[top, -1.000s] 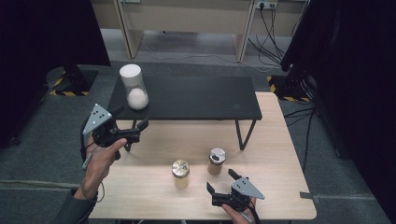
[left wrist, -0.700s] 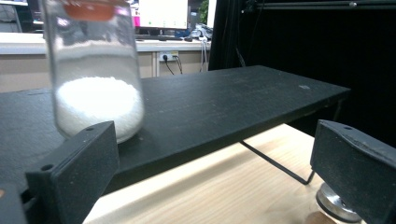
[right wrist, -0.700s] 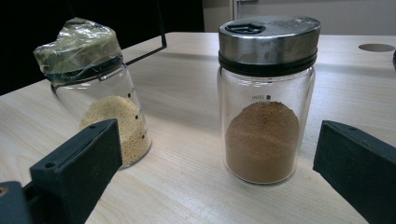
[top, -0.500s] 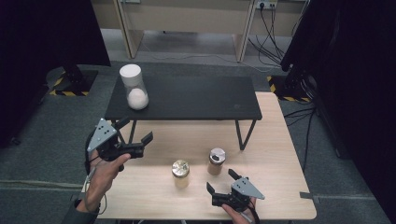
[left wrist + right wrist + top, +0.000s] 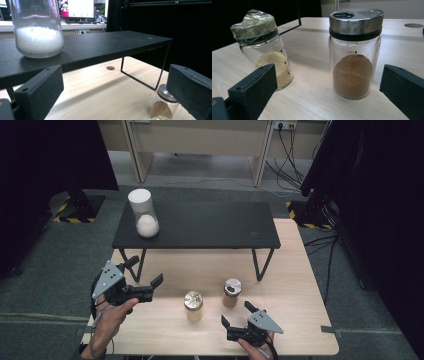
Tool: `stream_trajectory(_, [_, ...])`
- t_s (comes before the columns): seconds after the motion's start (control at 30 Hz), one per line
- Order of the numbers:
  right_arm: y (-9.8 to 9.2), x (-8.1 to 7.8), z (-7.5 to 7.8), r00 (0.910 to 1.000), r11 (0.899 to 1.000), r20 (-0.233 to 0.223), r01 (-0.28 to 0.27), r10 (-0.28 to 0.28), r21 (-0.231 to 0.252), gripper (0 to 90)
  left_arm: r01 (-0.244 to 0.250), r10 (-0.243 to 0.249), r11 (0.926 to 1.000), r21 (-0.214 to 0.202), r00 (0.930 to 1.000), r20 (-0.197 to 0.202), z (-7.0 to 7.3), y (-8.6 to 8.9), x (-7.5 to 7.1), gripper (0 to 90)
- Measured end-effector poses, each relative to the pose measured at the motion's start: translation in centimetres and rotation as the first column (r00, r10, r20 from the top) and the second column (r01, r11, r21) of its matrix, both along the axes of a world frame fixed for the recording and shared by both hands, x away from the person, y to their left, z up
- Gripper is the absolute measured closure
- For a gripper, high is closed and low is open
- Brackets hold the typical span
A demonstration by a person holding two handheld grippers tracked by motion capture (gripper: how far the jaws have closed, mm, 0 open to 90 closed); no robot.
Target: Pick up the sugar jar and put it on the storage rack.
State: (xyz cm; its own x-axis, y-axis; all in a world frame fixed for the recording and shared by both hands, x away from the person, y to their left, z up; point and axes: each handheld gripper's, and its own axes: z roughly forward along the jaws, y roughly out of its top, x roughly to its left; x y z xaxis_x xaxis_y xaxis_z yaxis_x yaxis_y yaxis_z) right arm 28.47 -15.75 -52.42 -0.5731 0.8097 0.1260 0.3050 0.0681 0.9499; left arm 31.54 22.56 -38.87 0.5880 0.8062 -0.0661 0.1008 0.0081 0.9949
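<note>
Two small glass jars stand on the wooden table (image 5: 300,270). One has a plastic-wrapped lid and pale yellow grains (image 5: 193,305) (image 5: 267,50). The other has a silver lid and brown powder (image 5: 232,292) (image 5: 354,55) (image 5: 163,105). My right gripper (image 5: 236,314) (image 5: 328,82) is open near the front edge and faces both jars, the brown one between its jaw lines but farther off. My left gripper (image 5: 145,271) (image 5: 115,75) hangs open at the table's left edge, holding nothing. It looks under and along the black shelf (image 5: 210,225) (image 5: 100,47).
A tall clear jar part full of white powder (image 5: 142,212) (image 5: 37,30) stands on the shelf's left end. The shelf rests on thin wire legs (image 5: 257,265) across the back of the table. Dark curtains and cables surround the table.
My left gripper has come down and toward the person, from beside the shelf's left end to the table's left edge. The right gripper and the jars have not moved.
</note>
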Motion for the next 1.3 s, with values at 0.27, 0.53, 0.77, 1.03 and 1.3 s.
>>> stream_trajectory(0.27, [0.0,0.0,0.0,1.0,1.0,0.0,-0.002,0.002,0.0,1.3,0.009,-0.009,0.9999,-0.011,0.9999,-0.005,-1.6,0.1,-0.5,0.3])
stream_trajectory(0.53, [0.0,0.0,0.0,1.0,1.0,0.001,-0.004,0.004,-0.002,1.3,0.023,-0.023,0.9996,-0.015,0.9997,-0.003,-2.4,0.1,-1.0,0.3])
stream_trajectory(0.77, [0.0,0.0,0.0,1.0,1.0,0.002,-0.004,0.004,-0.002,1.3,0.034,-0.034,0.9993,-0.016,0.9994,0.002,-3.1,0.1,-1.8,0.3])
stream_trajectory(1.03, [0.0,0.0,0.0,1.0,1.0,0.002,-0.004,0.004,-0.002,1.3,0.04,-0.04,0.9989,-0.025,0.9992,0.005,-4.6,0.2,-2.6,0.3])
stream_trajectory(1.3, [0.0,-0.1,0.0,1.0,1.0,0.003,-0.006,0.006,-0.003,1.3,0.052,-0.052,0.9984,-0.022,0.9986,0.002,-6.0,0.0,-3.3,0.3])
